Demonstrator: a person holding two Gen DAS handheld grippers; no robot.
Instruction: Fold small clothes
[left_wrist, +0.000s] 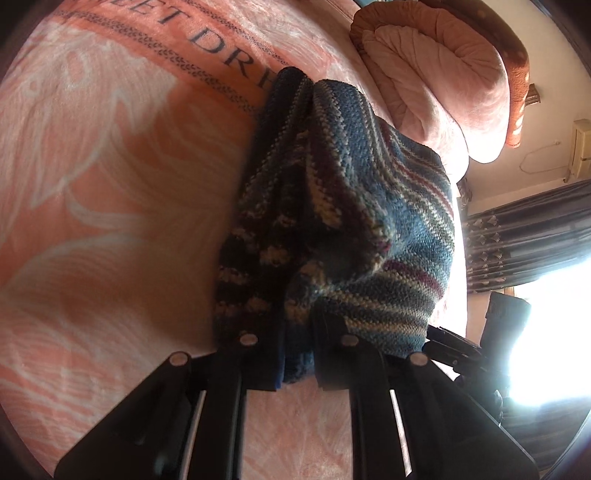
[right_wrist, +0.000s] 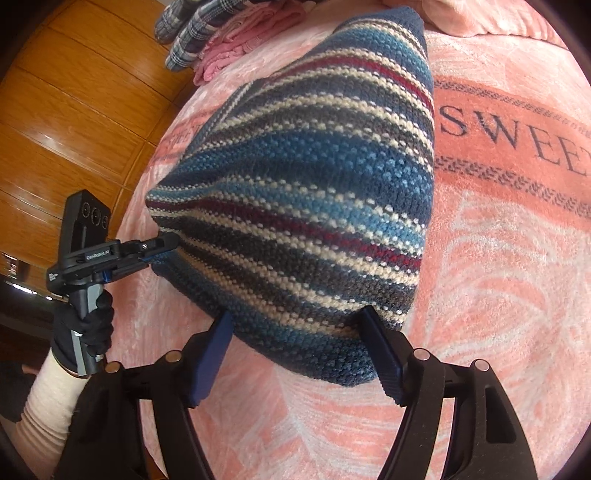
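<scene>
While left claw (left_wrist: 295, 354) pinches it, striped knit garment (right_wrist: 303, 206), bunched, blue, cream, maroon.

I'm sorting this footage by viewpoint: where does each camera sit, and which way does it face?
Left wrist: sits on the left gripper, looking along its fingers across the pink blanket towards a pillow and curtain; its fingers are shut on the striped knit garment.
Right wrist: sits on the right gripper, facing across the bed towards a wooden floor and folded clothes; its fingers are spread, the garment edge between them. The person's gloved hand holding the left gripper shows.
Shared: the garment, the blanket, the other gripper.
</scene>
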